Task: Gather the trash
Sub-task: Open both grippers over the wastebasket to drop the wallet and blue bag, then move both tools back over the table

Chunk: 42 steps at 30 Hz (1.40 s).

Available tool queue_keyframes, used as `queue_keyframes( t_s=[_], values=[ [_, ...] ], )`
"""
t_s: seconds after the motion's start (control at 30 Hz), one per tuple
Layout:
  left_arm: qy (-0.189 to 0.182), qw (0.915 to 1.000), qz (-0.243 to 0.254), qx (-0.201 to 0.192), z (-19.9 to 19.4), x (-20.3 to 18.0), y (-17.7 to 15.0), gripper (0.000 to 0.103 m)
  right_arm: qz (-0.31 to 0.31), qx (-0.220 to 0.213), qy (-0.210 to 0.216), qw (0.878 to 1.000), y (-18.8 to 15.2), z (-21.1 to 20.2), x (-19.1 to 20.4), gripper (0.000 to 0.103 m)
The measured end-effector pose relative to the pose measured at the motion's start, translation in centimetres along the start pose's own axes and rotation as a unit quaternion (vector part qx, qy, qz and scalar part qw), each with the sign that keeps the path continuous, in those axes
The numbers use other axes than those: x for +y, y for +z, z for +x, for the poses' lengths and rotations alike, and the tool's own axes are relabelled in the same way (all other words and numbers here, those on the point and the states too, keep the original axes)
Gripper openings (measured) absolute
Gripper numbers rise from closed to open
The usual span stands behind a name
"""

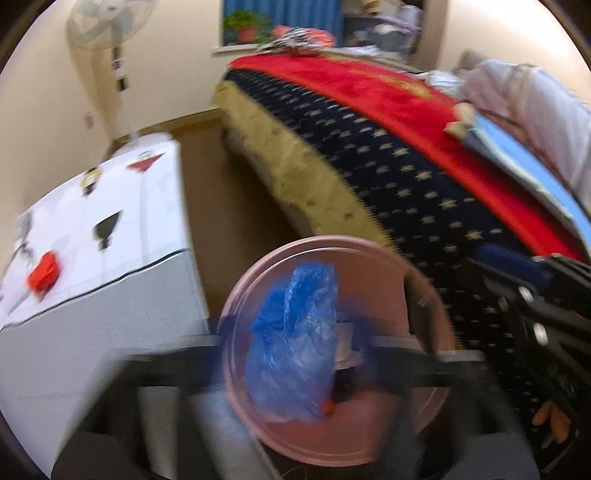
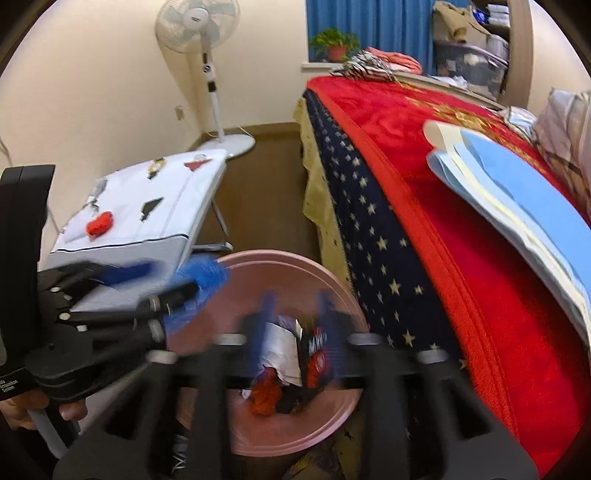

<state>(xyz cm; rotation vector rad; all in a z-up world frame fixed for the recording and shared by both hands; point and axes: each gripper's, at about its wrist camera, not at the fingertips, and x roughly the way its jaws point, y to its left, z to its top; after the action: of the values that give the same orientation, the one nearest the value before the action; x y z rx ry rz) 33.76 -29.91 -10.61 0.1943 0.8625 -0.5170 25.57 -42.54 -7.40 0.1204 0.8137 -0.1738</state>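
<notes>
- Left wrist view: the left gripper [image 1: 291,354] is seen with jaws spread wide over the pink bin [image 1: 424,295]; a blue plastic bag [image 1: 295,343] hangs between them, grip unclear through blur. A white table [image 1: 110,236] stands left, the bed [image 1: 388,155] right.
- Right wrist view: the right gripper [image 2: 295,332] is held part-open above wrappers [image 2: 291,365] inside the bin; nothing is pressed. A fan [image 2: 199,33] stands far left.

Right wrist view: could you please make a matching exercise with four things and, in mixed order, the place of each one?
Things:
1. standing fan
2. potted plant
3. small red object
4. pink bin

Places:
A. on the white folding table
B. on the floor beside the bed
C. against the cream wall
D. on the window sill

Pairs: 1-C, 2-D, 3-A, 4-B
</notes>
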Motion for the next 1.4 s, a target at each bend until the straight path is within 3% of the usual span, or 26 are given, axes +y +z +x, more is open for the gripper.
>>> queue_keyframes(
  t_s=[0.03,0.13,0.27,0.5,0.77,0.97,1.2,1.4],
  values=[
    [0.021,0.9996,-0.009,-0.015,-0.3,0.3,-0.2,0.096,0.002,-0.006,0.000,1.000,-0.1,-0.1,0.0,0.064],
    [0.043,0.9980,-0.022,-0.040,-1.4,1.1,-0.7,0.095,-0.014,-0.028,-0.012,0.999,-0.1,-0.7,0.2,0.075],
    [0.061,0.9970,-0.019,-0.044,-3.2,1.7,-1.0,0.096,-0.025,-0.041,-0.012,0.999,0.1,-1.9,0.7,0.079],
    [0.080,0.9918,-0.049,-0.087,-12.3,4.3,-1.9,0.095,-0.009,-0.097,0.002,0.995,1.5,-8.4,2.6,0.090],
    [0.120,0.9792,-0.093,-0.135,-25.3,8.1,-8.2,0.095,0.030,-0.126,0.037,0.991,-2.9,-17.0,7.4,0.095],
    [0.159,0.9720,-0.097,-0.143,-31.3,9.7,-14.0,0.095,0.035,-0.121,0.078,0.989,-8.0,-21.9,12.0,0.095],
    [0.177,0.9675,-0.118,-0.137,-35.3,10.9,-18.5,0.095,-0.028,-0.117,0.106,0.987,-11.9,-25.5,17.2,0.095],
    [0.183,0.9642,-0.134,-0.138,-37.0,11.3,-20.7,0.095,-0.049,-0.126,0.111,0.985,-12.6,-27.3,18.9,0.095]
  ],
)
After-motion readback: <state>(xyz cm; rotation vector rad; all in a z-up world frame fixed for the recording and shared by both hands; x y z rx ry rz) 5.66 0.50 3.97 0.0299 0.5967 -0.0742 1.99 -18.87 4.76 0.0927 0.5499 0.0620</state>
